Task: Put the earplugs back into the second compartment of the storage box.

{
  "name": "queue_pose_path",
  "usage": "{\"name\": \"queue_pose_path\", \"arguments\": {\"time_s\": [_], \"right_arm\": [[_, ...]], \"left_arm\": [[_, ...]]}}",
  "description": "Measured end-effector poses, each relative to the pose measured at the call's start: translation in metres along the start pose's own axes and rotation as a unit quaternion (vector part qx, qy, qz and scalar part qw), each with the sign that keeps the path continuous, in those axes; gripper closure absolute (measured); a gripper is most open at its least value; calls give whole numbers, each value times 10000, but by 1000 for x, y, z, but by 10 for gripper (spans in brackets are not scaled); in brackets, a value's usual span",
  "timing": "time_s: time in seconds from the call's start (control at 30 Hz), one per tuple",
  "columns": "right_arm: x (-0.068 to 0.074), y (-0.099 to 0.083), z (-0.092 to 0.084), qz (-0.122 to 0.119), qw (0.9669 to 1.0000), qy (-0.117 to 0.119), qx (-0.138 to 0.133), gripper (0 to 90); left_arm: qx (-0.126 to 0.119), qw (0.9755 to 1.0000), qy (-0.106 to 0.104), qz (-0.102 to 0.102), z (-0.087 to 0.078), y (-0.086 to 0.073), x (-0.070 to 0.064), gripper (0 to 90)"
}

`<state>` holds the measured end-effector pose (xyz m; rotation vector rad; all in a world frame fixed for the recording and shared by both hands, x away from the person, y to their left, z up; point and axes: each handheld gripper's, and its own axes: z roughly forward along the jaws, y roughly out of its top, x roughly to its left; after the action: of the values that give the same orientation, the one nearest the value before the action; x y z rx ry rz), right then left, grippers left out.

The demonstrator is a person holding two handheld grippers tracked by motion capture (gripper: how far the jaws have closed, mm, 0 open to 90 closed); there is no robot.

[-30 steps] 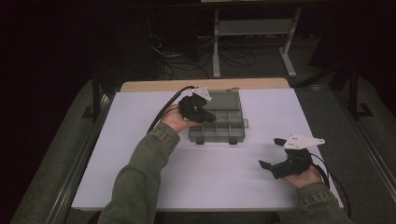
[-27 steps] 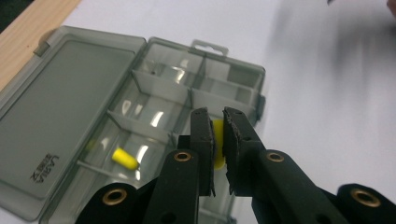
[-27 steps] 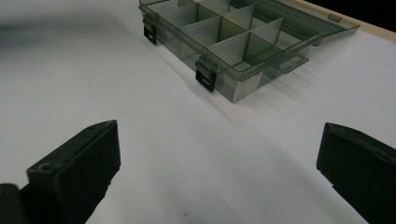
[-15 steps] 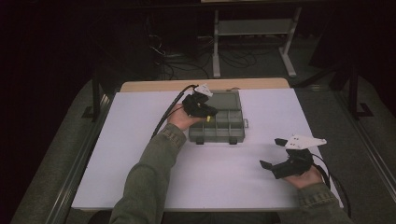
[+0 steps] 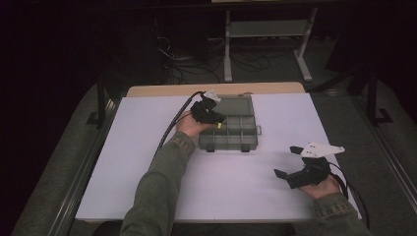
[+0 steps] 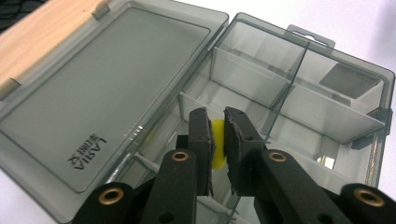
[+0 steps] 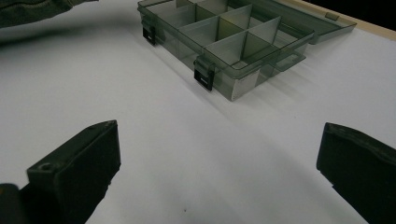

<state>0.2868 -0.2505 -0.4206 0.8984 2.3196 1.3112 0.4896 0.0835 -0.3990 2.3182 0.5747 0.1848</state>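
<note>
A smoky clear compartment box (image 5: 236, 132) lies open in the middle of the white table, its lid (image 6: 98, 88) folded flat away from the person. My left gripper (image 5: 212, 118) hovers over the box's left compartments, shut on a small yellow piece (image 6: 218, 148) held between its pads (image 6: 201, 135). The piece shows as a yellow spot (image 5: 218, 125) in the high view. My right gripper (image 5: 289, 162) rests near the table's front right, open, with bare table between its jaws. The box (image 7: 224, 37) lies ahead of it, dividers showing.
The white sheet (image 5: 123, 162) covers the table, with a wooden strip (image 5: 162, 90) at its far edge. Black latches (image 7: 204, 74) sit on the box's near side. A metal stand (image 5: 265, 34) and cables lie on the dark floor beyond.
My left gripper has moved right and slightly forward, from the box's left rim to above its left compartments, with the yellow piece in it. The right gripper has stayed put.
</note>
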Motion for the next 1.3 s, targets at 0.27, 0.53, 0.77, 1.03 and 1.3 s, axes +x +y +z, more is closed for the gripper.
{"name": "queue_pose_path", "arguments": {"time_s": [0.27,0.53,0.77,1.03,1.3], "right_arm": [[0,0,0,13,10000,7,10,0],[0,-1,0,18,10000,5,23,0],[0,-1,0,14,10000,-6,29,0],[0,-1,0,17,10000,-34,25,0],[1,0,0,11,10000,-38,25,0]], "left_arm": [[-16,9999,-64,149,-3,1,-5,552],[-310,9990,-119,290,-27,4,-12,282],[-544,9979,-276,227,-49,1,-18,66],[-840,9956,-285,310,-82,-24,-32,0],[-1088,9937,-115,238,-108,-61,-42,0]]}}
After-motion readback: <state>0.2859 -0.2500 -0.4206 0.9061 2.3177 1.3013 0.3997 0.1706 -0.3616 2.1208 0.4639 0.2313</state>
